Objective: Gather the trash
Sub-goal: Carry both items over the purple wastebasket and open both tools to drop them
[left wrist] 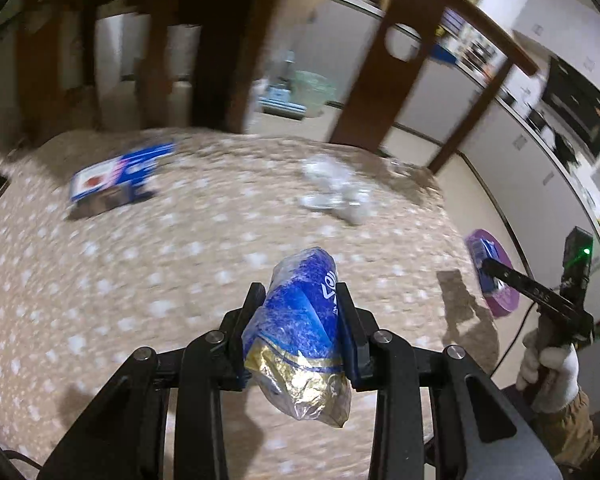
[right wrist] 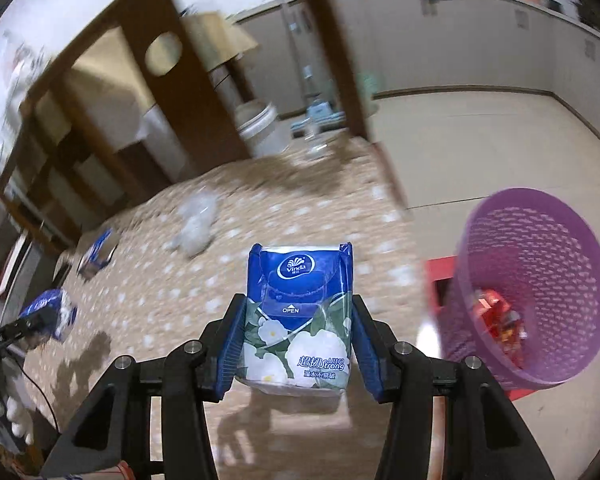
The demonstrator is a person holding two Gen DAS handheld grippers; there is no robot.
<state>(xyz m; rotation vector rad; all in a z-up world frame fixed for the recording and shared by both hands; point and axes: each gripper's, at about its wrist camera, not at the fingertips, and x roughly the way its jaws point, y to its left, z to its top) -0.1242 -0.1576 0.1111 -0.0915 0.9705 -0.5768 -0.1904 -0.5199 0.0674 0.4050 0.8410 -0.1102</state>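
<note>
Left wrist view: a crumpled blue-and-gold plastic wrapper (left wrist: 300, 332) is pinched in the narrowly set left claw (left wrist: 300, 292). A blue Vinda tissue pack (right wrist: 300, 312) is gripped by the right claw (right wrist: 298, 304), with a purple mesh plastic basket (right wrist: 540, 248) near, to its right.

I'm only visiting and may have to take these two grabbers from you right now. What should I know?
Left gripper: shut on a crumpled blue-and-gold wrapper.
Right gripper: shut on a blue tissue pack.
Purple basket: on the right, already holding some red trash.
Left to do: drop both items in, then fetch the blue box and the clear crumpled plastic from the carpet.
</note>
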